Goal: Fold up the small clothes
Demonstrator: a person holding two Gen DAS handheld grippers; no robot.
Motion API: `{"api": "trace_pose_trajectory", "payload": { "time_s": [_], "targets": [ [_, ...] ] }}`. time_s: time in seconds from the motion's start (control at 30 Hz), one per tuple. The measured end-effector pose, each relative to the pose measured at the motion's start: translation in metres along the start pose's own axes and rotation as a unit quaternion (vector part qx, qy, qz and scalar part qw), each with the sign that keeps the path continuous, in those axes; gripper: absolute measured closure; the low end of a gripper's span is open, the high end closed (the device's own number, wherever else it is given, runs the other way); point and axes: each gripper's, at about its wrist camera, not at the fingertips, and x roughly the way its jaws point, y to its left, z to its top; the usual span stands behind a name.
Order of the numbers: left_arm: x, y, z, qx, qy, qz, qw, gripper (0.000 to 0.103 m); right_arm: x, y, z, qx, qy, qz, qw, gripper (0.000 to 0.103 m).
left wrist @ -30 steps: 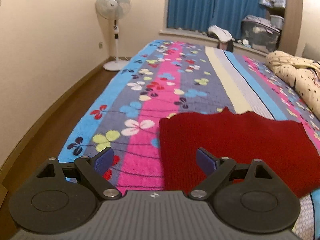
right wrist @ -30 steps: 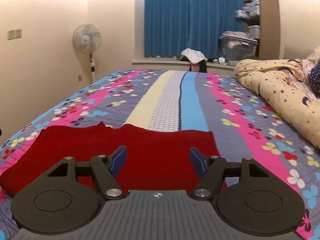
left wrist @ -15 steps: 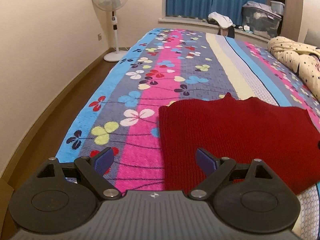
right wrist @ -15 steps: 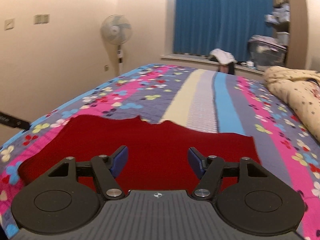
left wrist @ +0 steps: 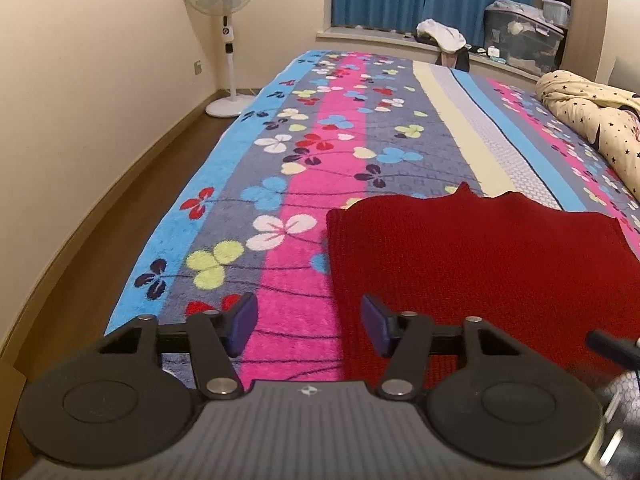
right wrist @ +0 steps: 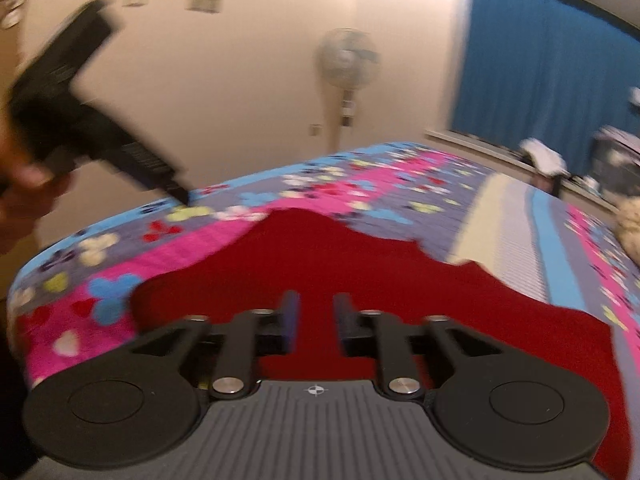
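Red sweater [left wrist: 472, 264] lies flat on the bed [left wrist: 320, 160], near its front edge, at about 3 o'clock in the left wrist view and dead centre in the right wrist view. It looks like a compact rectangle with a jagged far edge, so I'd guess one fold is in, though no fold line is clear. At least one more fold plus squaring up probably remains.

Left gripper [left wrist: 308, 322]: fingers wide apart, holding nothing, hovering over the blanket with the sweater's left edge running between them. The right-hand pad [left wrist: 374, 324] sits over the knit; contact can't be confirmed.

Right gripper [right wrist: 316, 318]: fingers narrowed to a small gap, not fully closed, over the sweater's near half. I can't tell whether any cloth is pinched; none shows between the pads.

Hard to read:
- Right wrist view is motion-blurred and tilted, so edges smear.
- The near hem is hidden behind both gripper bodies.
- The sweater's right side is cut off at 3 o'clock in the left view.
- The dark blurred shape at 10 o'clock in the right view is probably the left gripper in a hand.
- Sleeves and layers underneath aren't visible.
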Motion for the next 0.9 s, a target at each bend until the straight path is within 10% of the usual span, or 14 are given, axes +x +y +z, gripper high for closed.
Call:
{"api": "trace_pose_trajectory", "payload": {
  "time_s": [0.53,0.73,0.9],
  "targets": [
    [0.022,0.024,0.004,-0.029,0.039,-0.001,0.9988,0.041,0.063,0.117,-0.026,-0.259,0.04,0.056,0.963,0.047],
    [0.049,0.035,0.013,-0.09,0.087,-0.068,0.9898,0.026,0.067,0.107,-0.016,-0.246,0.032,0.072,0.966,0.086],
    [0.084,0.034,0.027,-0.136,0.119,-0.153,0.9715,0.015,0.044,0.088,0.01,-0.197,-0.014,0.065,0.978,0.088]
  ]
}}
